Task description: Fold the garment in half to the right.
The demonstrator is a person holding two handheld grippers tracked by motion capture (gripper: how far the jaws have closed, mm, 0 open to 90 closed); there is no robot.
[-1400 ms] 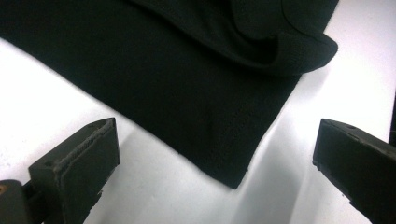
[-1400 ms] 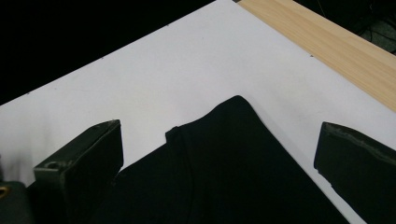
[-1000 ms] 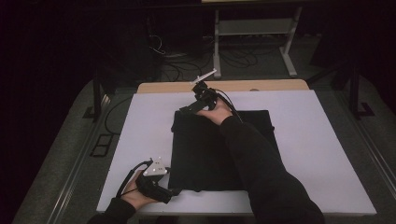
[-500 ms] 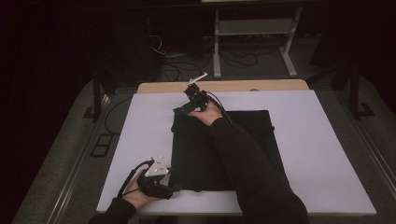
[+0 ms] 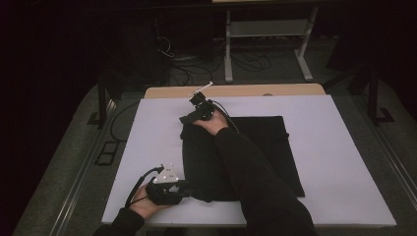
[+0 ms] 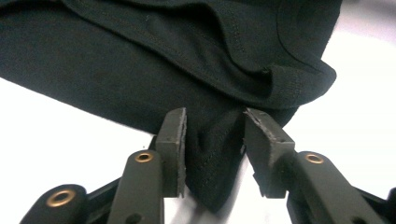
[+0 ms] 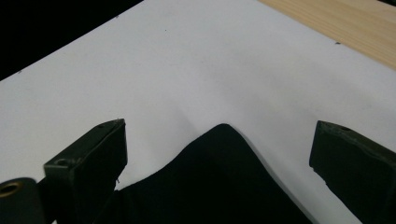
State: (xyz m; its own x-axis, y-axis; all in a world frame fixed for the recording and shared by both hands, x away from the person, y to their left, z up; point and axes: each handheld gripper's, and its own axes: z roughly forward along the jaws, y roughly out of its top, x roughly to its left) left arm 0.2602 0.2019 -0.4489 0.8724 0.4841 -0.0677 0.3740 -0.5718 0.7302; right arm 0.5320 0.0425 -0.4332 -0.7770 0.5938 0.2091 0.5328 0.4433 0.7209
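1. Black cloth (image 5: 255, 152) lies folded on the white table (image 5: 344, 147).
2. The left gripper (image 6: 212, 140) has just been closing; its jaws stand narrow around the cloth's near corner.
3. The right gripper (image 7: 219, 154) stands wide over the far corner.

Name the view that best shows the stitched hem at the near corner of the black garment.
The left gripper view: the black garment shows its hem stitching close up, a corner lying between the left gripper pads. The high view shows it as a flat dark shape on the white table. The right gripper view shows another corner, no stitching.
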